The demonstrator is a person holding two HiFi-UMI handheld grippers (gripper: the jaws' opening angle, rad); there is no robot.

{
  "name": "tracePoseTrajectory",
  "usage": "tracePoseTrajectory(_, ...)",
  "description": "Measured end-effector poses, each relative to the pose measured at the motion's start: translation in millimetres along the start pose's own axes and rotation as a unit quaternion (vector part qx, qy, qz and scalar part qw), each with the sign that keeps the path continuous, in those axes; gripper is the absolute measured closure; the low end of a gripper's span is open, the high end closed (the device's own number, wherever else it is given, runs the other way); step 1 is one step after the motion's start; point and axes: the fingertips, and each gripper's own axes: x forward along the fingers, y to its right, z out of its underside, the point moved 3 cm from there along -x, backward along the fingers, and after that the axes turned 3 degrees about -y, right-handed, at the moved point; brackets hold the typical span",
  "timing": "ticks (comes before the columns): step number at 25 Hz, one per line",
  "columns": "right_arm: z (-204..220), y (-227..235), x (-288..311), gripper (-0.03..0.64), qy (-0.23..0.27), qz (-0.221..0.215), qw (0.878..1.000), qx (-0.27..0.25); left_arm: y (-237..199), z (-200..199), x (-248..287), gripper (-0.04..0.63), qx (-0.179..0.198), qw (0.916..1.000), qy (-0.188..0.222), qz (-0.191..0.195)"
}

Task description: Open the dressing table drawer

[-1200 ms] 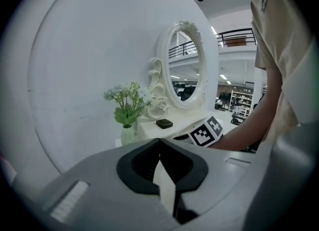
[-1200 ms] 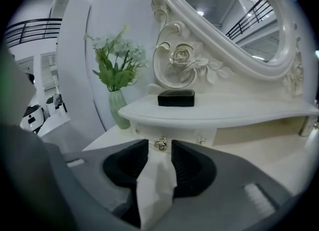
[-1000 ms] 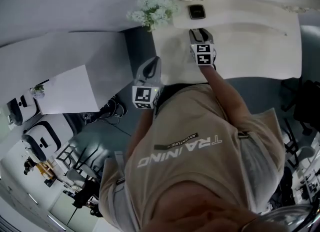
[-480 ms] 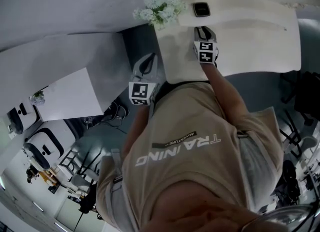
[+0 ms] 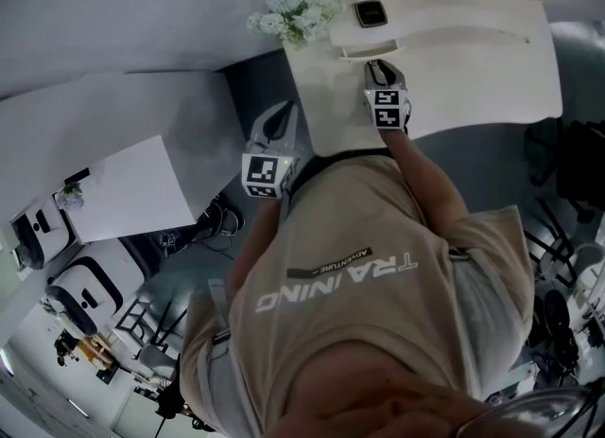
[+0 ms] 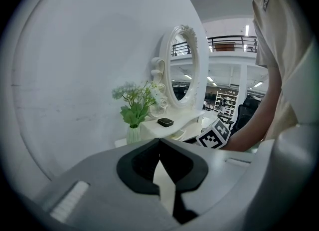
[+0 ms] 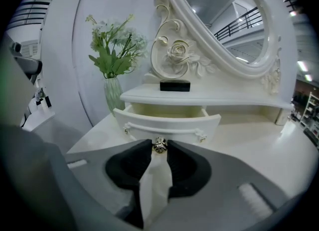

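The white dressing table (image 5: 473, 77) has one small drawer (image 7: 167, 122) under its raised shelf; the drawer stands partly pulled out, its pale inside showing. My right gripper (image 7: 159, 147) is shut on the drawer's small metal knob (image 7: 159, 144), pinched between the black pads. From the head view, the right gripper (image 5: 376, 65) reaches over the tabletop to the drawer front (image 5: 364, 47). My left gripper (image 5: 282, 110) hangs off the table's left edge, shut and holding nothing (image 6: 159, 141).
A black box (image 7: 175, 85) lies on the shelf above the drawer. A vase of white flowers (image 7: 113, 50) stands at the table's left corner. The oval mirror (image 7: 224, 20) rises behind, and a white wall runs along the left.
The right gripper's jaws have closed on the knob and drawn back toward me, and the drawer front has slid out from under the shelf. The left gripper has drifted slightly.
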Motion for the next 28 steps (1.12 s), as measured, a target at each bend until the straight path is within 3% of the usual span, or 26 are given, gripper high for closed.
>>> tracePoseTrajectory(19, 23, 21, -58, 0.472, 0.007, -0.039, 0.999, -0.020, 46, 10, -21, 0.588, -0.010, 0.9997, 0.019, -0.005)
tracePoseTrajectory(23, 12, 18, -82, 0.480, 0.022, -0.075, 0.996, -0.049, 50, 3, -16, 0.588, -0.005, 0.9996, 0.029, 0.001)
tracePoseTrajectory(28, -22, 2, -122, 0.543, 0.060, -0.125, 0.985, -0.105, 50, -16, -21, 0.588, 0.004, 0.9983, 0.057, -0.003)
